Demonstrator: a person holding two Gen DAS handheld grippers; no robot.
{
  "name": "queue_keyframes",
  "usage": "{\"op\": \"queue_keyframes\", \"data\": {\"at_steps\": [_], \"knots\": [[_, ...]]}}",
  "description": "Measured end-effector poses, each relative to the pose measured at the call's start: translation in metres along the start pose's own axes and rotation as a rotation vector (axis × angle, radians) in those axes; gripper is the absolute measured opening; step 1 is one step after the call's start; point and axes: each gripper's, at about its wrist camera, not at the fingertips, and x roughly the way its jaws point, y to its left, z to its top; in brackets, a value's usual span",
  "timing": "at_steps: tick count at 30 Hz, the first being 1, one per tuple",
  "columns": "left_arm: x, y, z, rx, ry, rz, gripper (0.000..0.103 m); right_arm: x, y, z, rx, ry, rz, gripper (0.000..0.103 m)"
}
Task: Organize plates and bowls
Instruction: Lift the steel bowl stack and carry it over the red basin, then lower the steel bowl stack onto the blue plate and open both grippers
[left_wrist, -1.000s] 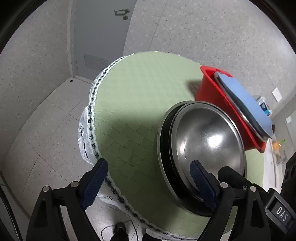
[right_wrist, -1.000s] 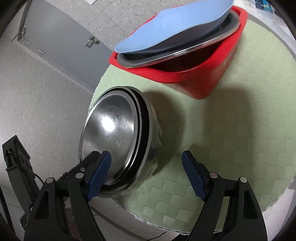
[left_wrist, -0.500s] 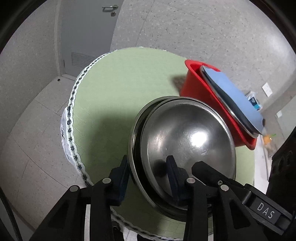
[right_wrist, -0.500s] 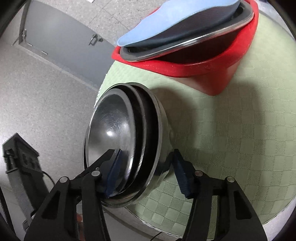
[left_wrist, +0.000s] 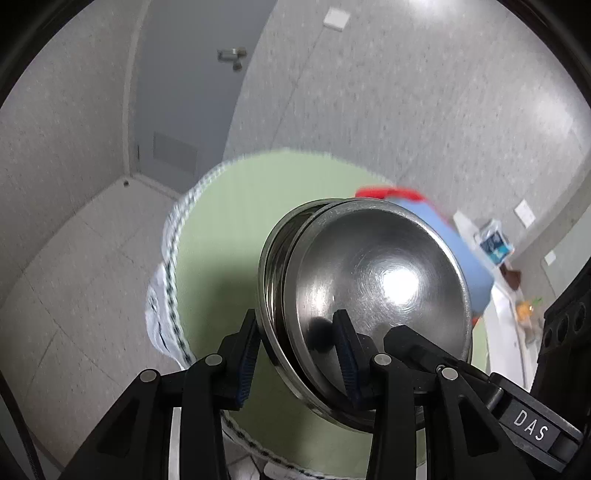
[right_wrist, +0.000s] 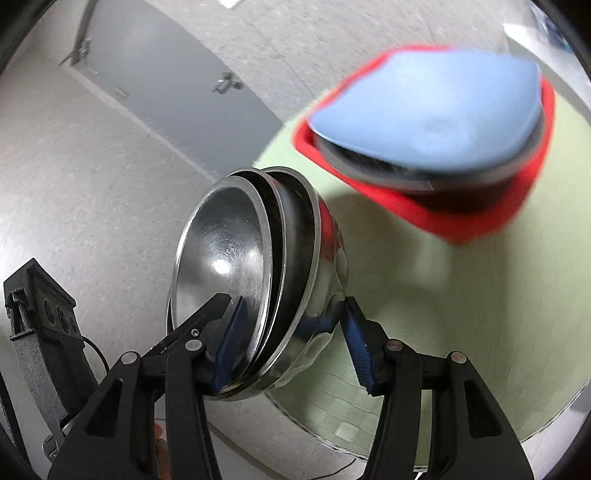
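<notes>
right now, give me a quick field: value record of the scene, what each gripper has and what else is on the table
left gripper: shut on rims of the bowl stack
right gripper: shut across the bowl stack
bowl stack: nested steel bowls, tipped on edge, lifted off the table
red bin: on the table, holds dishes
blue plate: topmost in the bin
table: round, green checked cloth

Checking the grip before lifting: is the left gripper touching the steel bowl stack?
Touching: the left wrist view shows the left gripper clamping the bowl stack rim between both pads.
</notes>
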Motion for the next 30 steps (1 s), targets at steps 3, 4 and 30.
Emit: {"op": "queue_keyframes", "data": {"at_steps": [3,4,30], "knots": [[-0.016,-0.012,0.008,0.008,-0.045,0.008,0.036,-0.008,0.009,0.015,-0.037,-0.013,0.030,0.054],[-0.020,-0.013,0.011,0.012,-0.056,0.010,0.036,-0.011,0.011,0.019,-0.045,-0.017,0.039,0.054],[0.109,-0.158,0.048,0.005,0.007,0.049,0.035,-0.030,-0.116,0.159,-0.096,0.087,0.029,0.054]]}}
